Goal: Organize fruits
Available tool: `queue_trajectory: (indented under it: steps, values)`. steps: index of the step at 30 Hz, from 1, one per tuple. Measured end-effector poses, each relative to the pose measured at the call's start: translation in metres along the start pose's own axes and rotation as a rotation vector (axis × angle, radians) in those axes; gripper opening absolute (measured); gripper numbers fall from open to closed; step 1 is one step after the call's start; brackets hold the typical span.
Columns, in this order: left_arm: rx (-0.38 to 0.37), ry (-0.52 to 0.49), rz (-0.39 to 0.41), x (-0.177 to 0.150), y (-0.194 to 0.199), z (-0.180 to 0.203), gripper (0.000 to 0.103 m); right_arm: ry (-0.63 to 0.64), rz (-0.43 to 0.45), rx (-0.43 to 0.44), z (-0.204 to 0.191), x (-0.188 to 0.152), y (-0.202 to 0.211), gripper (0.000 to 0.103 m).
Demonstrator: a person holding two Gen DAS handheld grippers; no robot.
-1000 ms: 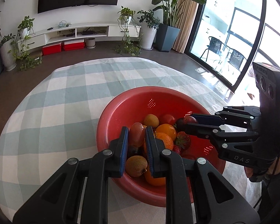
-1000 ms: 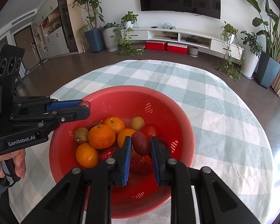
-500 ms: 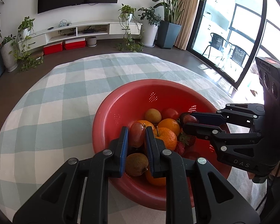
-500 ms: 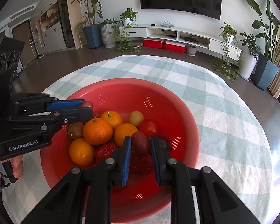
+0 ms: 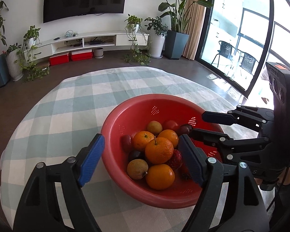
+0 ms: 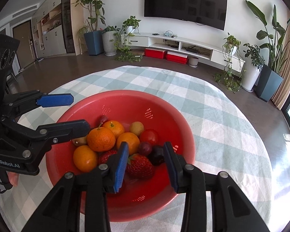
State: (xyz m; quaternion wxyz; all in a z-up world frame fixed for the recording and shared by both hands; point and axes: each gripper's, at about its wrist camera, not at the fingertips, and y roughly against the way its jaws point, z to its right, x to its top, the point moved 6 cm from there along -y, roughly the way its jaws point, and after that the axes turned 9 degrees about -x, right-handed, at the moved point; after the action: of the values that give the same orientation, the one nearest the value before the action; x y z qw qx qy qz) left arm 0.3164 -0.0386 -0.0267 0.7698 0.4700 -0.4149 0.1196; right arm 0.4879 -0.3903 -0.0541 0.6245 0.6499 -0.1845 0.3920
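While both tools (image 5: 140, 152) (image 6: 146, 160) just spread, gripping nothing, strawberry (image 6: 140, 166) lies tip toward camera in red colander (image 6: 183, 135).

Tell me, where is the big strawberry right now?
In the right wrist view, the strawberry lies near the front of the red bowl, beside a dark plum.

Bright daylight throughout, pouring in from the glass doors (image 5: 241, 38) at far right in the left wrist view, blown out to white there. Soft glare on the dark floor (image 6: 286, 135) at right. Faint shadows beneath the red colander (image 6: 125, 104). Sharp at centre; strong fisheye bending and black vignette at corners. Slight softness on near gripper bodies.
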Motion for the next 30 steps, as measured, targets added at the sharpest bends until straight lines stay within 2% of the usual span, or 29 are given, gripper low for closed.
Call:
queue_trajectory:
  steps: [1, 3, 6, 7, 13, 15, 18, 20, 22, 25, 28, 30]
  values:
    - [0.009, 0.005, 0.009, 0.000, 0.005, 0.001, 0.092, -0.013, 0.019, -0.005, 0.003, 0.002, 0.005, 0.054]
    - [0.034, 0.008, 0.033, 0.001, 0.017, 0.004, 0.103, -0.050, 0.054, -0.015, 0.010, 0.005, 0.016, 0.061]
    - [0.069, 0.015, 0.074, 0.002, 0.036, 0.009, 0.103, -0.105, 0.096, -0.035, 0.021, 0.006, 0.032, 0.073]
    - [0.087, 0.017, 0.088, 0.003, 0.042, 0.011, 0.103, -0.120, 0.111, -0.051, 0.024, 0.004, 0.038, 0.079]
    - [0.208, 0.008, 0.182, 0.001, 0.088, 0.029, 0.103, -0.177, 0.248, -0.160, 0.030, -0.011, 0.081, 0.098]
    - [0.287, -0.018, 0.216, 0.001, 0.104, 0.040, 0.103, -0.187, 0.298, -0.194, 0.030, -0.016, 0.096, 0.102]
    - [0.369, -0.045, 0.268, -0.006, 0.128, 0.057, 0.103, -0.215, 0.344, -0.221, 0.029, -0.024, 0.115, 0.103]
    - [0.402, 0.003, 0.285, -0.015, 0.141, 0.061, 0.103, -0.240, 0.358, -0.220, 0.028, -0.030, 0.124, 0.103]
    - [0.388, 0.078, 0.294, -0.026, 0.149, 0.060, 0.103, -0.262, 0.355, -0.216, 0.028, -0.037, 0.129, 0.103]
    - [0.379, 0.144, 0.268, -0.041, 0.151, 0.055, 0.103, -0.281, 0.347, -0.223, 0.026, -0.046, 0.135, 0.103]
    - [0.373, 0.180, 0.151, -0.058, 0.139, 0.049, 0.103, -0.289, 0.329, -0.230, 0.023, -0.055, 0.139, 0.103]
    - [0.366, 0.197, 0.110, -0.069, 0.132, 0.047, 0.103, -0.286, 0.314, -0.240, 0.021, -0.058, 0.140, 0.103]
